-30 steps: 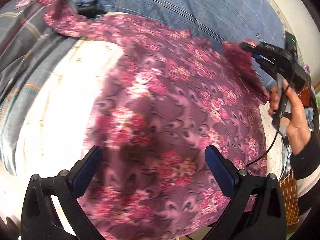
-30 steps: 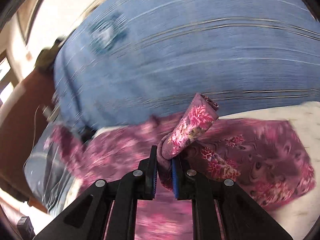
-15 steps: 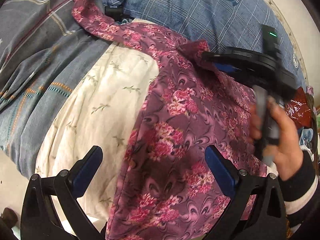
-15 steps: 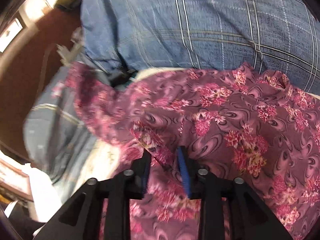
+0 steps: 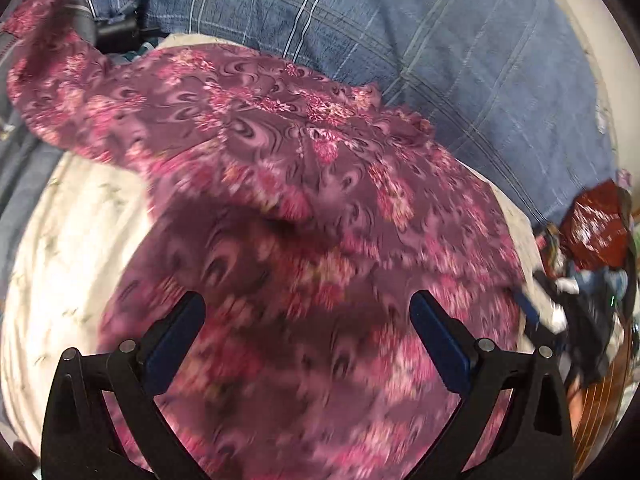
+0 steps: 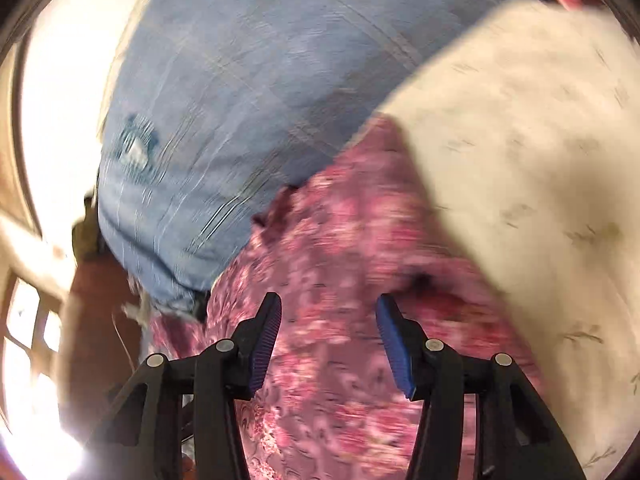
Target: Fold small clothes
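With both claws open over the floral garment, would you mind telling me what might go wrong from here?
1. The fold in the floral garment lies loose with neither the left claw nor the right claw pinning it, so it may slip open.
2. One end trails onto the blue plaid bedding, off the cream sheet, so the next fold may come out skewed.

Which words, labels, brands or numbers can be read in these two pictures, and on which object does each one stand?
No text can be read in either view.
Round emblem on the blue plaid bedding: printed mark, too blurred to read.
Dark red packet at the right edge of the left wrist view: pale printing, too blurred to read.
Purple floral garment: pattern only, no lettering.
Cream sheet: small sprig print, no lettering.
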`<state>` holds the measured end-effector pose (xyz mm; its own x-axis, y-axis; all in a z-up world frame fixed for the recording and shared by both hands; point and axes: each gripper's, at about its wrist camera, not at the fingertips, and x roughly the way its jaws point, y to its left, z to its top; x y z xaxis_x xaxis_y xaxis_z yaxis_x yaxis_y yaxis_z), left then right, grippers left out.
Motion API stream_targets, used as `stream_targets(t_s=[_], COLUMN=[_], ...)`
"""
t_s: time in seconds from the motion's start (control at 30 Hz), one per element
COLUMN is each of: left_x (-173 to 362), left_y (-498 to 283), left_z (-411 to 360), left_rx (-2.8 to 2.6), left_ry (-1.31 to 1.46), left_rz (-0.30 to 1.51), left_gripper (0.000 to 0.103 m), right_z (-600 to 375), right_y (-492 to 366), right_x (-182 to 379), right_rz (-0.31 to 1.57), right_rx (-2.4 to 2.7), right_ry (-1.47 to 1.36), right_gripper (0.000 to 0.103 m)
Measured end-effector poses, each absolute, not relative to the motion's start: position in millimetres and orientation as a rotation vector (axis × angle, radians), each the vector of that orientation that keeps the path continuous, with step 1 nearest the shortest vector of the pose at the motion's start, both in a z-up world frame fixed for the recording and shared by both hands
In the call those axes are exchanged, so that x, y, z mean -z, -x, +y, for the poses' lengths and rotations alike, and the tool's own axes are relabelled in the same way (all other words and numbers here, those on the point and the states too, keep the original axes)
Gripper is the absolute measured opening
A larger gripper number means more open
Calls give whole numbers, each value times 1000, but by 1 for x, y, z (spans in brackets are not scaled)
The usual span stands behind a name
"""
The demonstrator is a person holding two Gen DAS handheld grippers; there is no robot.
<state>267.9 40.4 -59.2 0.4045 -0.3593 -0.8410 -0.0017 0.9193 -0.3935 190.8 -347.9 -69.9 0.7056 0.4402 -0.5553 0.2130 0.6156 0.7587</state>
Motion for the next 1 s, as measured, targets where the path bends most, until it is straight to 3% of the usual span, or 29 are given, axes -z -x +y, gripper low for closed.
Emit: stream_targets(t_s=[0.13, 0.2, 0.23, 0.27, 0.37, 0.5, 0.57, 0.73, 0.8, 0.87, 1.0], left_x=[65, 64, 62, 61, 66, 68, 60, 35, 22, 14, 37], left_y=[-294, -303, -307, -311, -320, -318, -311, -287, -288, -294, -313], left_z=[31, 29, 29, 30, 37, 38, 51, 83, 73, 56, 26], left_rx=[172, 137, 125, 116, 63, 68, 97, 139, 163, 164, 153], left_ry=[361, 343, 328, 313, 298, 205, 223, 407, 393, 326, 245], left_rz=[1158, 1148, 1138, 1128, 1126, 1126, 1124, 1081, 1058, 1035, 1082], left_gripper=[102, 95, 83, 78, 78, 77, 77, 77, 77, 78, 78], right_z=[-365, -368, -369, -371, -382, -395, -396, -378, -364, -349, -328], right_y=[-201, -209, -214, -216, -204, -206, -195, -177, -184, -199, -227], right_x=[95, 100, 101, 100, 84, 114, 107, 66, 48, 35, 49], right_rz=[783, 741, 736, 728, 617, 765, 765, 721, 672, 641, 677], right_rx=[-147, -155, -155, -152, -120, -63, -71, -103, -129, -142, -97], right_ry=[-1052, -1096, -1098, -1097, -1060, -1048, -1038, -881, -797, -717, -637], right_gripper=[51, 33, 3, 5, 4, 2, 13, 14, 19, 41, 44])
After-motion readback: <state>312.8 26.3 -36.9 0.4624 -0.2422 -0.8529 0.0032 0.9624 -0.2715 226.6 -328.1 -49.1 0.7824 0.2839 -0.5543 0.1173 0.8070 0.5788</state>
